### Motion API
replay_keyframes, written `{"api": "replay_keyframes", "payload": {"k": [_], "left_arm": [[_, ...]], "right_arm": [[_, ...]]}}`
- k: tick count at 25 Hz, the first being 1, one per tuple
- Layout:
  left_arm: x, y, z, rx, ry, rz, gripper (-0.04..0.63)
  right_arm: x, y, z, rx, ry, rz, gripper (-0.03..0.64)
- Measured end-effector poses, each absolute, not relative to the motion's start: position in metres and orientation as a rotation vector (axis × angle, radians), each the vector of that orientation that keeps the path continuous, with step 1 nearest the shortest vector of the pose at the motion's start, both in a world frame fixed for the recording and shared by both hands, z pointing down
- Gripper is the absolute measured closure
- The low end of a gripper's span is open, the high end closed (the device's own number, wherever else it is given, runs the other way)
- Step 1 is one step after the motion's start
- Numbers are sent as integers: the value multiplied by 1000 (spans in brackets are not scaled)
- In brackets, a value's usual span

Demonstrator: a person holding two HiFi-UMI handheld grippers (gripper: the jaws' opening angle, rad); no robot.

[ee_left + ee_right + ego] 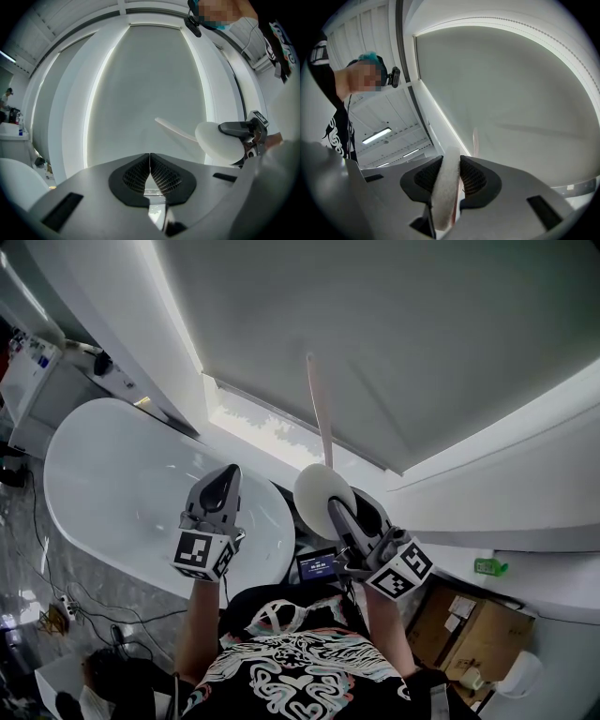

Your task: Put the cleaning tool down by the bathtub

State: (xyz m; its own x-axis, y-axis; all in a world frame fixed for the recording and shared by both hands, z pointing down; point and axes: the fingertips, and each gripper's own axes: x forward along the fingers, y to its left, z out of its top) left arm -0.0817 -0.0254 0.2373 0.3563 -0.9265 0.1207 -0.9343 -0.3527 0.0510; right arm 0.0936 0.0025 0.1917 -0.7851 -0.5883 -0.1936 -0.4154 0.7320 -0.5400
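Observation:
The cleaning tool is a round white pad (319,495) on a long pale handle (321,413). My right gripper (339,512) is shut on the pad, whose fuzzy edge (445,187) fills the gap between the jaws, and the handle (476,140) points away beyond them. In the left gripper view the pad (218,140) and the right gripper (239,127) are at the right. My left gripper (223,486) is shut with nothing in it, pads touching (150,161). It hovers over the near end of the white oval bathtub (103,540), which lies to the left of both grippers.
A large window with a grey blind (394,334) fills the view ahead. A cardboard box (473,629) sits at the lower right, a small lit screen (317,565) below the grippers. Cables (56,606) lie on the marble floor left of the tub.

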Motion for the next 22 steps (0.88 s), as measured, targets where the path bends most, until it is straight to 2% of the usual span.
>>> {"api": "replay_keyframes", "payload": {"k": [22], "left_arm": [[-113, -62, 265, 2401, -1747, 131, 578]], "right_arm": [[49, -47, 227, -684, 2727, -767, 486]]}}
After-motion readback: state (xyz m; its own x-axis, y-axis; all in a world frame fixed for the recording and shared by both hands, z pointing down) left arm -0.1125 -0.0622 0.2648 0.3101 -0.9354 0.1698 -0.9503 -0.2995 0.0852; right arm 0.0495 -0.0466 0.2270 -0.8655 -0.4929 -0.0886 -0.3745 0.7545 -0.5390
